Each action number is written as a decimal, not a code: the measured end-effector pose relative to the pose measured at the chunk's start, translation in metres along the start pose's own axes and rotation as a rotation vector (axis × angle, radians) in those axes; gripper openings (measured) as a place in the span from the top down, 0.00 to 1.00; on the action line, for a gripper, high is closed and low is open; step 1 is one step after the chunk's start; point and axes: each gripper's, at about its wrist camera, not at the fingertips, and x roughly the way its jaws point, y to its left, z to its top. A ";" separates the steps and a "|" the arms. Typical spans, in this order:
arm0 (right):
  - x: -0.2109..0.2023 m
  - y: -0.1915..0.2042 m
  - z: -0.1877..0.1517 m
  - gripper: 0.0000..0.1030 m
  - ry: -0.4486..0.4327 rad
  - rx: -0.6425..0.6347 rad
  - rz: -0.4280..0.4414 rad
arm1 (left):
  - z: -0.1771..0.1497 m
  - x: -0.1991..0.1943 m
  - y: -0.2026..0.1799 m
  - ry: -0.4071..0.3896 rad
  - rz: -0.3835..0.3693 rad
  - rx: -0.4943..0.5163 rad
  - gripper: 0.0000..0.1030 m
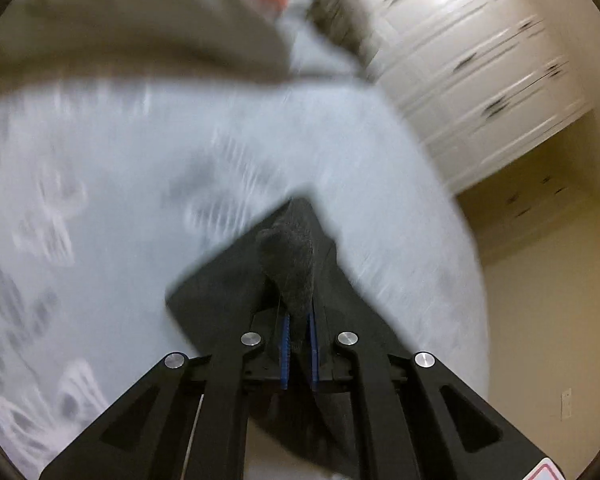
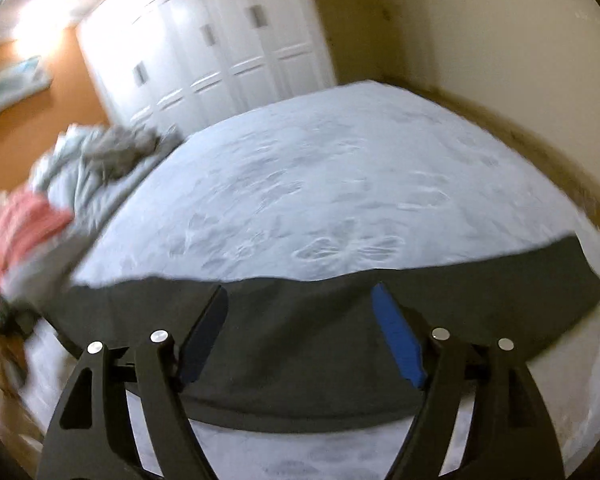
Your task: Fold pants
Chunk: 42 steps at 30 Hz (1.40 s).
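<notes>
The dark grey pants [image 2: 300, 340] lie across the near part of a pale blue bed [image 2: 340, 184] in the right wrist view. My right gripper [image 2: 300, 292] is open, its jaws spread wide just above the pants. In the left wrist view my left gripper [image 1: 299, 320] is shut on a bunched fold of the pants [image 1: 292, 272], held above the bed [image 1: 140, 200]. The left view is motion-blurred.
A pile of grey and pink clothes [image 2: 60, 184] sits at the left end of the bed. White wardrobe doors [image 2: 204, 48] stand behind it. A cream wall [image 2: 480, 40] and wooden floor run along the bed's right side.
</notes>
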 end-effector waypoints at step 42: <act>0.008 -0.305 -0.036 0.93 0.079 0.670 -0.348 | -0.201 0.093 -0.163 0.384 0.080 0.516 0.43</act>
